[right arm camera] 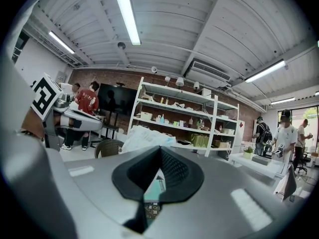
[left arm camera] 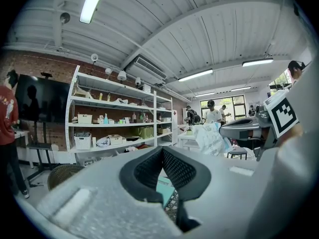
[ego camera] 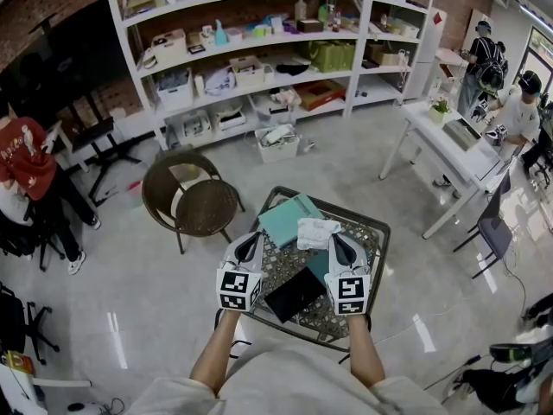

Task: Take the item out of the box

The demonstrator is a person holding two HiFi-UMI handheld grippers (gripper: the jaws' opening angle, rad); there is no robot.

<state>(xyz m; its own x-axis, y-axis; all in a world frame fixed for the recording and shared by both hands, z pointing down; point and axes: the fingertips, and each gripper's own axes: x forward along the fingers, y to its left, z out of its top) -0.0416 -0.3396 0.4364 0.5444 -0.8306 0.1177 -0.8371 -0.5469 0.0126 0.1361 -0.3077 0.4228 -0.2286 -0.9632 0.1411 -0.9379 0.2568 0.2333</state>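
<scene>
On a small patterned table (ego camera: 367, 232) lies a teal box lid (ego camera: 289, 218), and a crumpled white item (ego camera: 317, 232) rests against it. The teal box (ego camera: 317, 266) sits under my right gripper, beside a flat black piece (ego camera: 295, 293). My left gripper (ego camera: 250, 244) hovers at the table's left edge, jaws together and empty. My right gripper (ego camera: 340, 245) hovers just right of the white item, also shut and empty. In the left gripper view the white item (left arm camera: 209, 138) shows beyond the closed jaws (left arm camera: 162, 151). The right gripper view has it (right arm camera: 144, 138) above the closed jaws (right arm camera: 160, 150).
A round wicker chair (ego camera: 192, 201) stands left of the table. White shelves (ego camera: 259, 50) full of goods line the back wall. A white desk (ego camera: 449, 150) with two people beside it stands at the right. Another person in red sits at the far left.
</scene>
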